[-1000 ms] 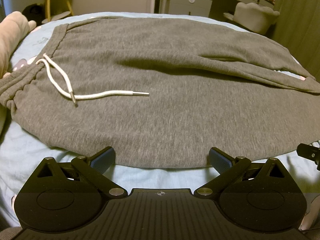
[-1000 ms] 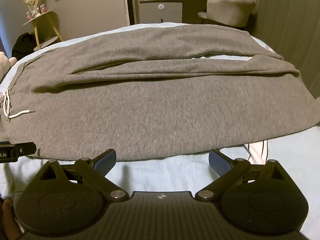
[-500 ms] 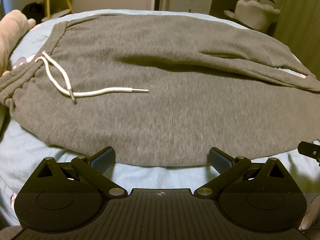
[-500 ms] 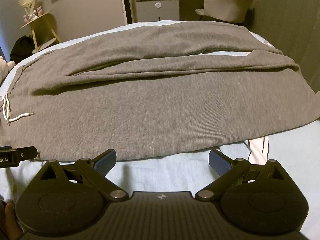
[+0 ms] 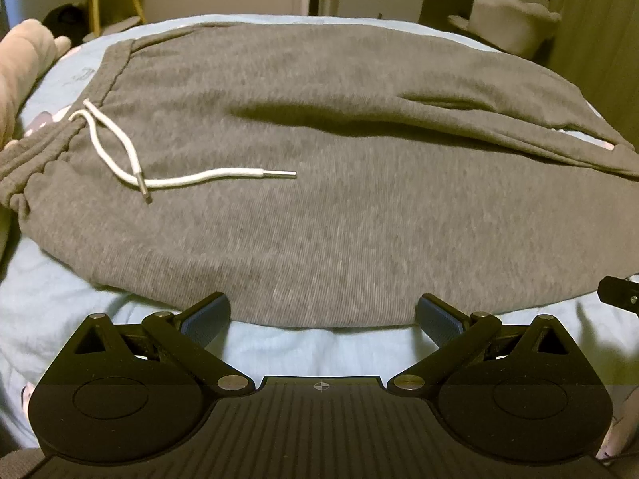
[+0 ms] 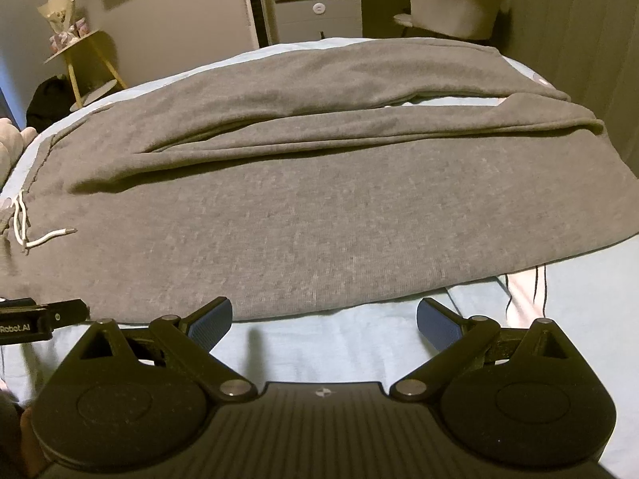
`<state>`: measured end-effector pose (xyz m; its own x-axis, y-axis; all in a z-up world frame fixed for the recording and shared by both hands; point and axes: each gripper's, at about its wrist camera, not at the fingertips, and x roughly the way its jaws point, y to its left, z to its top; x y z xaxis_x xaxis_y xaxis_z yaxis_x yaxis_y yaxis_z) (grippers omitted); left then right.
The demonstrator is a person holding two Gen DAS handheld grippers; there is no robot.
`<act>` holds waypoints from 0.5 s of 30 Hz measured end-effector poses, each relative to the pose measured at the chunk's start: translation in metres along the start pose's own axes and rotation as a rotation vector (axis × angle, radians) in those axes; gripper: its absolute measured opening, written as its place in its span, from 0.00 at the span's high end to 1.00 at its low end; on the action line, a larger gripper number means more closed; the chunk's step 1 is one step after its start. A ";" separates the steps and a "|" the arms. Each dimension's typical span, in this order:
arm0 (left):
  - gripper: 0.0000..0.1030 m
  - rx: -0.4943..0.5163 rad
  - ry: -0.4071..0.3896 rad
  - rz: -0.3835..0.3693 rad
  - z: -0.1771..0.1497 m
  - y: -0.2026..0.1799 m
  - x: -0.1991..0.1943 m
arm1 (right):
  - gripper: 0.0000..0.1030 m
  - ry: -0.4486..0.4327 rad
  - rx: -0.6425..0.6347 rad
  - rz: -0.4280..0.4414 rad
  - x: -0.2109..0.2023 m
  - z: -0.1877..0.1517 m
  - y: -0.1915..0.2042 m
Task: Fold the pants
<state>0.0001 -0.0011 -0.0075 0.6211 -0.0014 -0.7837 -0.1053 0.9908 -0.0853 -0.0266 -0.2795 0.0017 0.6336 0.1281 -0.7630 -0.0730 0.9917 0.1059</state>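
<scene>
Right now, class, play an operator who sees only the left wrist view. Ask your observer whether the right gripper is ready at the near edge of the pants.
Observer: The right gripper is open and empty, its fingertips over the sheet just short of the pants.
Operator: Is anything lying beside that edge on its side?
Observer: Yes. A pale printed patch with dark lines, part of the sheet, shows from under the pants to the gripper's right.

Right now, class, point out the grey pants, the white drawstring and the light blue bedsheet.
grey pants (image 5: 339, 219): left wrist view, middle of the near leg.
white drawstring (image 5: 207, 176): left wrist view, the long loose end.
light blue bedsheet (image 6: 339, 343): right wrist view, bare strip before the pants.
</scene>
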 end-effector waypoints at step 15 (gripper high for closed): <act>0.00 -0.011 0.061 0.024 -0.004 -0.002 0.004 | 0.04 0.000 0.066 0.030 -0.003 -0.001 -0.008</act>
<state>0.0001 -0.0035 -0.0131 0.5696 0.0139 -0.8218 -0.1285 0.9891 -0.0723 -0.0284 -0.2879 0.0022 0.6318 0.1576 -0.7589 -0.0408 0.9845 0.1705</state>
